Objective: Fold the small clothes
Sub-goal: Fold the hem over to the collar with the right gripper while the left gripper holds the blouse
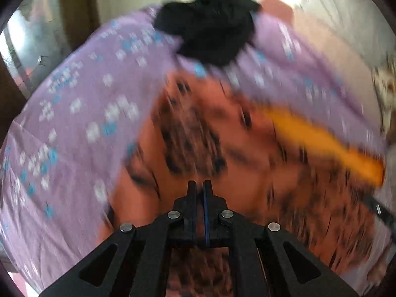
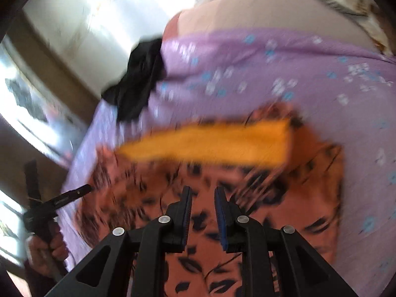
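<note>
An orange garment with black leaf print (image 1: 222, 136) (image 2: 222, 210) lies spread on the lilac flowered bedsheet (image 1: 81, 94) (image 2: 284, 74). A plain yellow-orange band (image 1: 321, 143) (image 2: 210, 143) lies across it. My left gripper (image 1: 200, 185) hangs over the garment with its jaws nearly closed and nothing visible between them; it also shows in the right wrist view (image 2: 85, 189) at the garment's left edge. My right gripper (image 2: 203, 193) is over the garment's near part, jaws apart and empty. Both views are motion-blurred.
A crumpled black garment (image 1: 210, 24) (image 2: 138, 79) lies at the far edge of the sheet. A bare beige mattress area (image 2: 259, 7) lies beyond the sheet. A patterned cloth (image 2: 346, 2) sits at the far right. A window and wall stand behind the bed.
</note>
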Available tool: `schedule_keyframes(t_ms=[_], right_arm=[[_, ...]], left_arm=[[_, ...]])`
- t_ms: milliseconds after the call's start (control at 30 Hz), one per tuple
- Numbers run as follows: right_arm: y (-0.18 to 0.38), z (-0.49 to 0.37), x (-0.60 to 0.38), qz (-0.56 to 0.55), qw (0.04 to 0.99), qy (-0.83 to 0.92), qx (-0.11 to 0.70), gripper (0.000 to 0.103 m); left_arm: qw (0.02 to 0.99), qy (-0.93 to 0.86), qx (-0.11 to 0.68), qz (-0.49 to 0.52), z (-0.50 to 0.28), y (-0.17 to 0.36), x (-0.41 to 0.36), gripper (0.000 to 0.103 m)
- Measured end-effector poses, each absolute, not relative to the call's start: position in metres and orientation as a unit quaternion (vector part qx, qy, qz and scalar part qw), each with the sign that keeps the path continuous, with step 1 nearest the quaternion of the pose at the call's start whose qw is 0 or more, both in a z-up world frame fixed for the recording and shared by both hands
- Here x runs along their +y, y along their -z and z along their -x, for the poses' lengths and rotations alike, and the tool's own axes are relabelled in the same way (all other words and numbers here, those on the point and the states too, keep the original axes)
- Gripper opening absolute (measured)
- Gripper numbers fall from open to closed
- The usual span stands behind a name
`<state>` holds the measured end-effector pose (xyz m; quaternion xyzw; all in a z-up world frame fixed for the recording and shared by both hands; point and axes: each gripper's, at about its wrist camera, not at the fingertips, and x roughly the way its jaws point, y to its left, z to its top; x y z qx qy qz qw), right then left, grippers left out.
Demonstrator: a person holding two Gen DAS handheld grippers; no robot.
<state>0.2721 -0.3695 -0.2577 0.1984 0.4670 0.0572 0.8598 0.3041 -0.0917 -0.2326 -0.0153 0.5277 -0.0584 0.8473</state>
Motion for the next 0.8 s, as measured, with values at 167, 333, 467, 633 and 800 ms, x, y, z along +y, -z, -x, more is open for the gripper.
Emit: schedule_keyframes(t_ms=[167,333,467,633,800], right_arm=[[0.281,-0.319,-0.383,-0.152,0.867,0.062,0.470,0.020],[0.279,-0.373,-0.448,-0.213,0.852,0.196,0.436,0.021],[0.249,-0.357,-0.412,-0.244,0.881,0.107,0.391,0.022],[0.247,-0.345,-0.301,-0.198,0.873,-0.072,0.441,0.022],[0.276,-0.381,-0.222,-0.118,0.856,-0.094,0.495,0.022]], left_arm=[[0.849,0.077,0.522,-0.036,-0.301,0.246,-0.099,0.012],[0.845,0.090,0.526,-0.020,-0.313,0.242,-0.087,0.012],[0.860,0.056,0.507,-0.020,-0.320,0.230,-0.071,0.016],[0.856,0.040,0.514,-0.037,-0.318,0.233,-0.065,0.034],[0.852,0.038,0.516,-0.072,-0.316,0.242,-0.066,0.037]])
